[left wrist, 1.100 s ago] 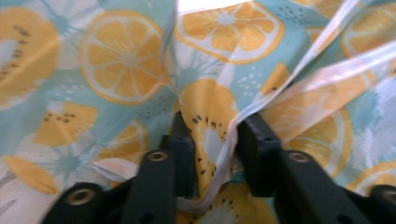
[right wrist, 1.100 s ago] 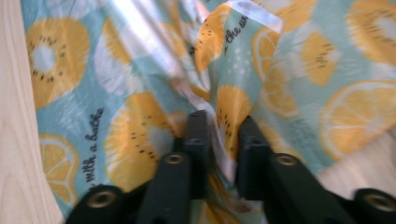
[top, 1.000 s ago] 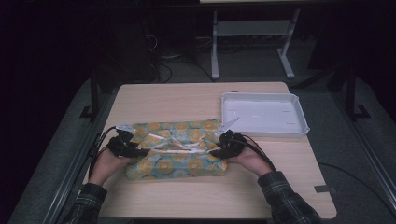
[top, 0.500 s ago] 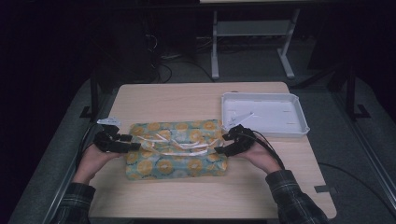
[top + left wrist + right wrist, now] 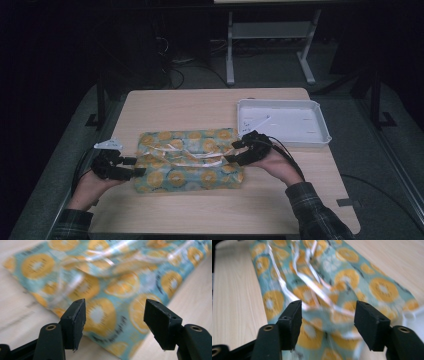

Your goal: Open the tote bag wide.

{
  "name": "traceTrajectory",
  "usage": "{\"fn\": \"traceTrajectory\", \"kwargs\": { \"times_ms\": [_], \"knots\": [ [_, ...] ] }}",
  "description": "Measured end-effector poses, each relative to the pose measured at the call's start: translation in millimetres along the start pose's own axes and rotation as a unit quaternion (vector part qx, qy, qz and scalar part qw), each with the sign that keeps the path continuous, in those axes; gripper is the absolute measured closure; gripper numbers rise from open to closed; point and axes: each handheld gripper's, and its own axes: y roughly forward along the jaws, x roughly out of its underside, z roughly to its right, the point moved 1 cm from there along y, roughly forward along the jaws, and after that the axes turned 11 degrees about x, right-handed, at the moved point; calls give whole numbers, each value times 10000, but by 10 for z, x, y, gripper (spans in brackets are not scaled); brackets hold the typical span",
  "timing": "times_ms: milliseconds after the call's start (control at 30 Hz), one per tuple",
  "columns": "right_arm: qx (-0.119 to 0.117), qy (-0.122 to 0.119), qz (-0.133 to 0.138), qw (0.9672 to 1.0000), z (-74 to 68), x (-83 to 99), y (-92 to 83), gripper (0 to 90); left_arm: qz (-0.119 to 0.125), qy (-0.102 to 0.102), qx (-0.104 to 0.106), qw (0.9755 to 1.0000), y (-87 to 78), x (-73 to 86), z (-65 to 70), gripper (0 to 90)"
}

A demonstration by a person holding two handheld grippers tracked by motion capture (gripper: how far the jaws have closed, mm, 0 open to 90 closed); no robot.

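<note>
Now the orange-print cloth point(image 5: 189, 160) lies lengthwise, nine to three, mid-table; the left gripper point(image 5: 134, 167) gapes empty at its nine o'clock end, the right gripper point(image 5: 234, 151) (jaws parted, just closing slightly, gripping nothing) at three.

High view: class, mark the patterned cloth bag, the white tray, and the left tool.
patterned cloth bag point(image 5: 192, 172): high view, on its printed top face.
white tray point(image 5: 320, 135): high view, on its right rim.
left tool point(image 5: 135, 166): high view, midway between its fingertips, at the bag's left end.
</note>
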Motion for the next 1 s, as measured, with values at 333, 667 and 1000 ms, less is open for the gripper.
{"fn": "traceTrajectory", "kwargs": {
  "times_ms": [333,667,1000],
  "knots": [
    [-380,-200,129,9990,-130,-282,265,469,-78,195,83,9997,55,245,248,321],
    [-563,-662,8,9962,-315,-452,594,513,-73,373,-75,9992,80,411,358,218],
    [-415,-878,-187,9951,-337,-463,750,808,-117,369,-133,9992,86,433,317,222]
  ]
}}
